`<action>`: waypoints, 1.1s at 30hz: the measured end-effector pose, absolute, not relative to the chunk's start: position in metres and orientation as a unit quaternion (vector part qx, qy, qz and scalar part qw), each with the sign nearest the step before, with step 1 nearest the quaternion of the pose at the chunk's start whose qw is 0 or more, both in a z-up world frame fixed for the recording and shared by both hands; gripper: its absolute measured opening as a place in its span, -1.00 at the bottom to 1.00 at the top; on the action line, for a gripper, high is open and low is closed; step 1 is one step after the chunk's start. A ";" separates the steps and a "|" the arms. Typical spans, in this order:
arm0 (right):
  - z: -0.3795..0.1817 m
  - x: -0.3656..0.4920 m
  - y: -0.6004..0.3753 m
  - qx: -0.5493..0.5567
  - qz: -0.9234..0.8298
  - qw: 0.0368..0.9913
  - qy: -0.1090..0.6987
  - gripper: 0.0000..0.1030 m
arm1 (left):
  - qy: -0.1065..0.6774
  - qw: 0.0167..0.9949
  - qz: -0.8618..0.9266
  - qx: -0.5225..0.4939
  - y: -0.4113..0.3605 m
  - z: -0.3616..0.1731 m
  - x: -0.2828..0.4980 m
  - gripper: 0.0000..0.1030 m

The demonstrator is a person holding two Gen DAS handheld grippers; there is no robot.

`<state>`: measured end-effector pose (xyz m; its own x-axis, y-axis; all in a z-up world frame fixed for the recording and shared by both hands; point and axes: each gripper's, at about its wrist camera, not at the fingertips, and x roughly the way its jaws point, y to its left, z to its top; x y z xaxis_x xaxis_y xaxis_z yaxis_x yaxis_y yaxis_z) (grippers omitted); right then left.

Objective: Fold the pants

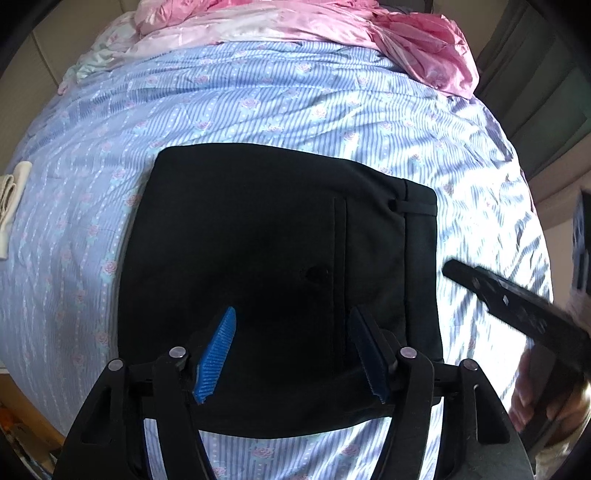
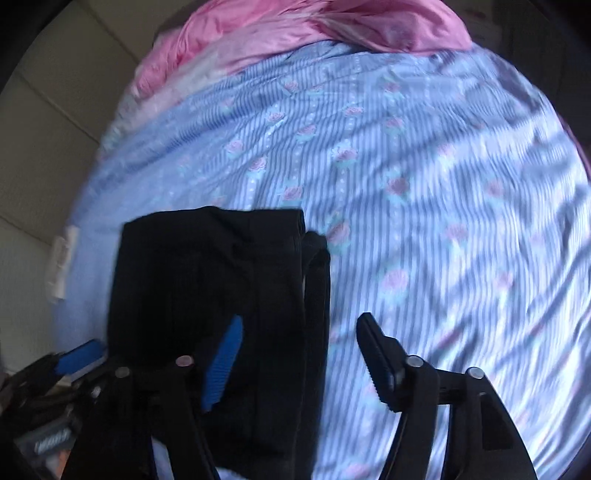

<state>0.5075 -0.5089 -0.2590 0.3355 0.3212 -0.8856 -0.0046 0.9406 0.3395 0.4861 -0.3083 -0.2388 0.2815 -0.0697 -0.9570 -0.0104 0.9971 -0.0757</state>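
Note:
Black pants [image 1: 280, 258] lie folded into a compact rectangle on the blue striped floral bedsheet [image 1: 258, 103], back pocket up, waistband to the right. My left gripper [image 1: 291, 325] is open and empty, just above the pants' near part. My right gripper [image 2: 299, 325] is open and empty, over the right edge of the pants [image 2: 221, 280]; this view is motion-blurred. The right gripper also shows in the left wrist view [image 1: 517, 306] at the right. The left gripper's blue fingertip [image 2: 79, 354] shows at the lower left of the right wrist view.
A crumpled pink satin blanket [image 1: 314, 22] lies at the far end of the bed. A small white folded cloth [image 1: 11, 206] sits at the bed's left edge. Beige wall panels stand to the left, a dark door or wardrobe [image 1: 546, 92] to the right.

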 end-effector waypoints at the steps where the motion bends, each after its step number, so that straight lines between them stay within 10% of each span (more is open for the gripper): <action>1: -0.260 0.502 -0.512 0.151 0.103 0.801 0.570 0.33 | 0.598 0.800 -0.018 -0.030 -0.309 -0.238 0.484 0.23; 33: -0.369 0.500 -0.508 0.327 0.268 0.698 0.578 0.35 | 0.628 0.778 -0.008 -0.009 -0.340 -0.308 0.462 0.28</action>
<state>0.4997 -0.5084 -0.3691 0.1877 0.7516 -0.6324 0.0038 0.6432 0.7657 0.4623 -0.3397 -0.3079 0.2105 -0.0249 -0.9773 0.0011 0.9997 -0.0253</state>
